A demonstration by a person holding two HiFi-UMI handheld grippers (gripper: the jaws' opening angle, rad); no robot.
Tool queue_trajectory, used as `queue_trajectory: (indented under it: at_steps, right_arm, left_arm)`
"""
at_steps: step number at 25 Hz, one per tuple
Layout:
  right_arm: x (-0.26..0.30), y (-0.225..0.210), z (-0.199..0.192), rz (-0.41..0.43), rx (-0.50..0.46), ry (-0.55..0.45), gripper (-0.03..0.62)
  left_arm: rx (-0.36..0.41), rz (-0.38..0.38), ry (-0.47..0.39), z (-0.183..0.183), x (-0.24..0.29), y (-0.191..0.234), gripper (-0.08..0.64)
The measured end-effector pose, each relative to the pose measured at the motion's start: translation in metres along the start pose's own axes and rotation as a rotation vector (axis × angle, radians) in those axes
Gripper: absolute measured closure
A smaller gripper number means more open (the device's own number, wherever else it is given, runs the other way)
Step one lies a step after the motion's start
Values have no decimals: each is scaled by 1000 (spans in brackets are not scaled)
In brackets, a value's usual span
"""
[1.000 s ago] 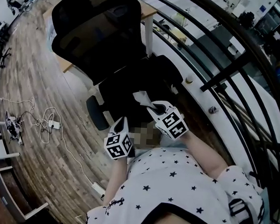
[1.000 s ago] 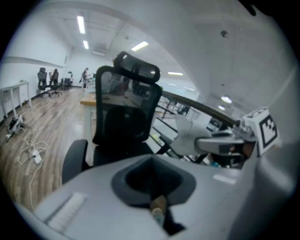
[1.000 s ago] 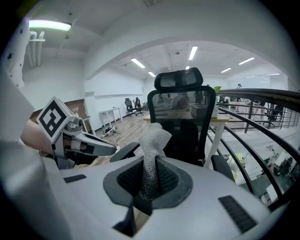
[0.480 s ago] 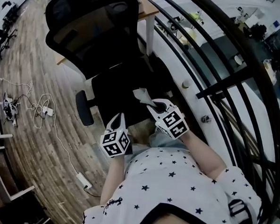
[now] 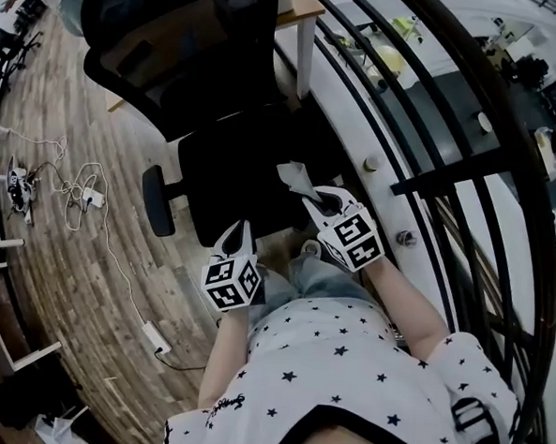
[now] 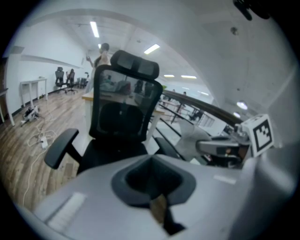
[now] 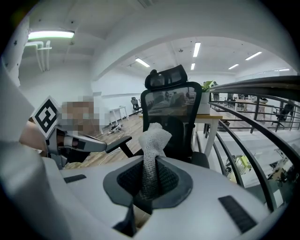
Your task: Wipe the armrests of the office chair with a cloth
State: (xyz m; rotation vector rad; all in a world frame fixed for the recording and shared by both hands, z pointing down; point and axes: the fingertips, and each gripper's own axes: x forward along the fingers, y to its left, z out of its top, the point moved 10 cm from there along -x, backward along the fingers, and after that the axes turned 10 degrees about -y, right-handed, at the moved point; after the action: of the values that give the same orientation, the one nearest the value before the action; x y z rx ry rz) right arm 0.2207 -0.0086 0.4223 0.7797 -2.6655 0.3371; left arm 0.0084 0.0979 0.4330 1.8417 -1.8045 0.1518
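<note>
**Floor, far left of both sets of fingers.** A power strip [image 5: 90, 196] lies on the wooden floor [image 5: 58, 278] among loose white cables.

**Left gripper [image 5: 240, 235].** The fingers are clenched together with nothing between them. Its marker cube [image 5: 231, 287] sits behind the fingers, toward the person's star-patterned shirt [image 5: 343, 380].

**Office chair [image 6: 124, 117].** The black, mesh-backed chair stands upright straight ahead of the left fingers, with its seat turned toward them. It is apart from them.
- One armrest [image 6: 61, 147] lies ahead and to the left of the left fingers. Nothing touches it.
- The second armrest [image 6: 167, 148] lies ahead and to their right, on the side where the right gripper is held.

**Right gripper [image 7: 147, 183].** The fingers are grasping a grey knitted cloth [image 7: 152, 143].
- The cloth rises out of the fingers as a bunched tuft, its free end just beyond the fingertips.
- In the head view these fingertips are held over the front of the seat [image 5: 234, 171].
- The cloth is clear of both armrests.

**Right of the right fingers.**
- A bench with a white leg [image 7: 209, 131] stands beyond the chair, ahead and to the right.
- A black curved railing [image 5: 451, 157] runs past further right, close beside the chair.
</note>
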Motion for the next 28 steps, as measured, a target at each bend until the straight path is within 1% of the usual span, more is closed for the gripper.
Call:
queue_trajectory:
  at_steps: [6, 11, 17, 23, 28]
  right_arm:
    - [6, -26, -3, -35, 27, -2, 557]
    - [16, -46, 0, -49, 17, 6, 557]
    - [38, -71, 3, -75, -21, 16, 557]
    - [63, -105, 14, -102, -61, 25, 557]
    - [88, -131, 17, -118, -93, 44, 557]
  left_arm:
    - [-3, 24, 23, -2, 13, 1, 555]
    - [-19, 34, 28, 0, 23, -1, 555]
    - [-19, 6, 63, -3, 40, 2, 555]
    - [2, -23, 92, 4, 69, 3, 555]
    - [4, -40, 110, 8, 93, 9, 555]
